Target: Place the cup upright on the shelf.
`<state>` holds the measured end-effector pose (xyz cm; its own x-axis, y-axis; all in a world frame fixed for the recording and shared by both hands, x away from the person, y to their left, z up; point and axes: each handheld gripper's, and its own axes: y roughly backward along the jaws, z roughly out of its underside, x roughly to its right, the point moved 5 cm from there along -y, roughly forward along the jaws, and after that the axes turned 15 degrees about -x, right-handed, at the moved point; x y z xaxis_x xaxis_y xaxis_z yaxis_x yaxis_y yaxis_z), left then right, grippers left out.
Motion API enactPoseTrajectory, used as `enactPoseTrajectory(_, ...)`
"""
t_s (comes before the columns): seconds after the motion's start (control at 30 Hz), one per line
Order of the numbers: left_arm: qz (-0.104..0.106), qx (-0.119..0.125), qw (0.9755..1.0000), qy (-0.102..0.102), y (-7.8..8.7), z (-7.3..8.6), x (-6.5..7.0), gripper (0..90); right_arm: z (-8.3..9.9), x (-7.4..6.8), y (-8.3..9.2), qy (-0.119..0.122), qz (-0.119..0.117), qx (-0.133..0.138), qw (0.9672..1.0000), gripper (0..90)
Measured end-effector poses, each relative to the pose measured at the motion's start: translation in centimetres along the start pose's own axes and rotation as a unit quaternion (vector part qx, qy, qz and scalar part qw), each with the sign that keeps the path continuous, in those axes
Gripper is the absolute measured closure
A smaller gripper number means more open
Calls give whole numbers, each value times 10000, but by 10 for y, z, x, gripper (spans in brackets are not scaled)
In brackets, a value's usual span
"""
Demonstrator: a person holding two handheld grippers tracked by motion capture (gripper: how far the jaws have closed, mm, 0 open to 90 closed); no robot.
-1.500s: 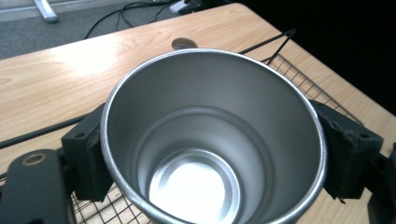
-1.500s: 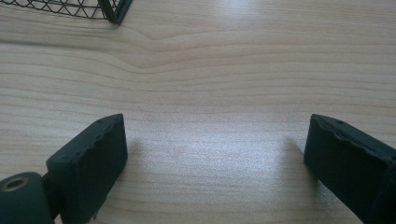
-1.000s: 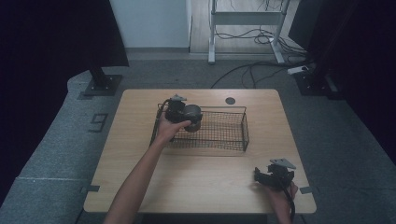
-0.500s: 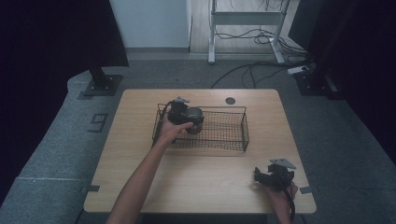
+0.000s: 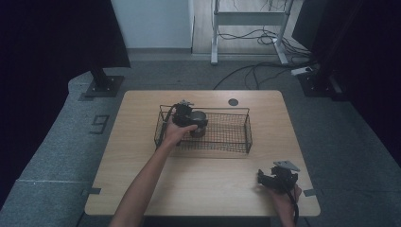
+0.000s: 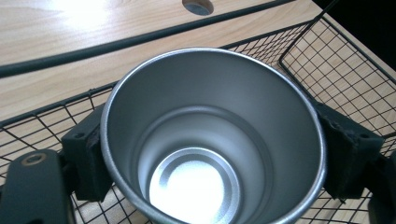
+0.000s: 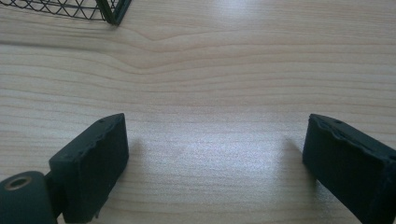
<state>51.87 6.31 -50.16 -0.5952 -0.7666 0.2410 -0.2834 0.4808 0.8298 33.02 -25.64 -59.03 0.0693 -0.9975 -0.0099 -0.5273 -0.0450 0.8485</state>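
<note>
Steel cup (image 5: pixel 198 124) is clamped by its sides in the left gripper (image 5: pixel 188 118), low inside the left end of the wire basket (image 5: pixel 246 124). Light, rigid, slick metal is judged; a grip below the rim suits. Open basket floor lies rightward. The right gripper (image 5: pixel 279 176) is held open above bare table (image 5: pixel 208 184).

wood table (image 5: pixel 142 189), floor cables (image 5: pixel 255 71); desk frame (image 5: pixel 248 19)
</note>
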Motion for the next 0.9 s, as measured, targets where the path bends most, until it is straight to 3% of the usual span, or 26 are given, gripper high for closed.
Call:
enactPoseTrajectory(0.4, -193, -238, 9995, -2, -9, 3, -1, 146, 0, 0, 0, -5, 1, 1, 10000, 71)
enactPoseTrajectory(0.53, -265, -349, 9990, 92, -13, 5, -2, 145, 0, 0, 0, -5, 1, 1, 10000, 71)
enactPoseTrajectory(0.9, -231, -573, 9980, 119, -19, 7, -2, 138, 0, 0, 0, -1, 1, 2, 10000, 71)
